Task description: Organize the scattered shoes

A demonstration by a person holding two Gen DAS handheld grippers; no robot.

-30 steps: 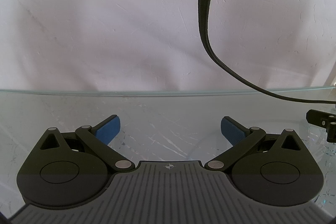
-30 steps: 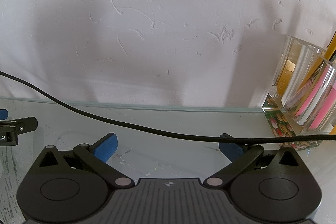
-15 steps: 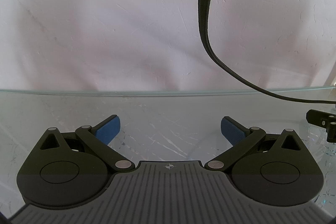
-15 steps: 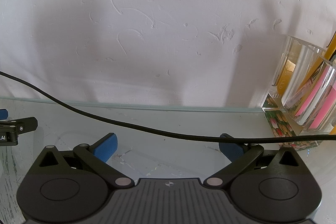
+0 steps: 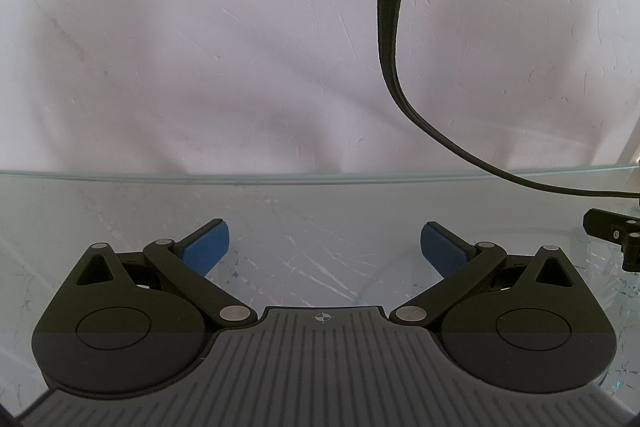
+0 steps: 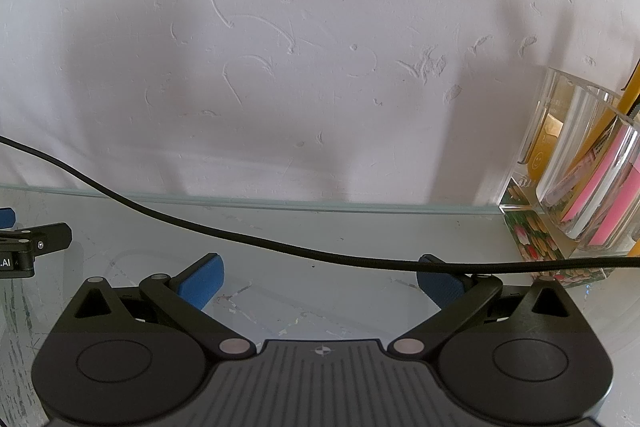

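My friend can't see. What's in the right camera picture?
The right hand-held gripper is open and empty over a glass table by a white wall. A black cable crosses in front, and a clear cup stands at right. No shoes show.

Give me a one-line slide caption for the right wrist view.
Open right gripper over a glass tabletop facing a white wall, black cable across it, clear holder at right; no shoes visible.

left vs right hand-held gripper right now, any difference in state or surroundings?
A black cable crosses the right hand-held gripper at one fingertip; by the left hand-held gripper it hangs clear above. A clear holder stands near the right one, none near the left. Both are open, empty, over the glass tabletop.
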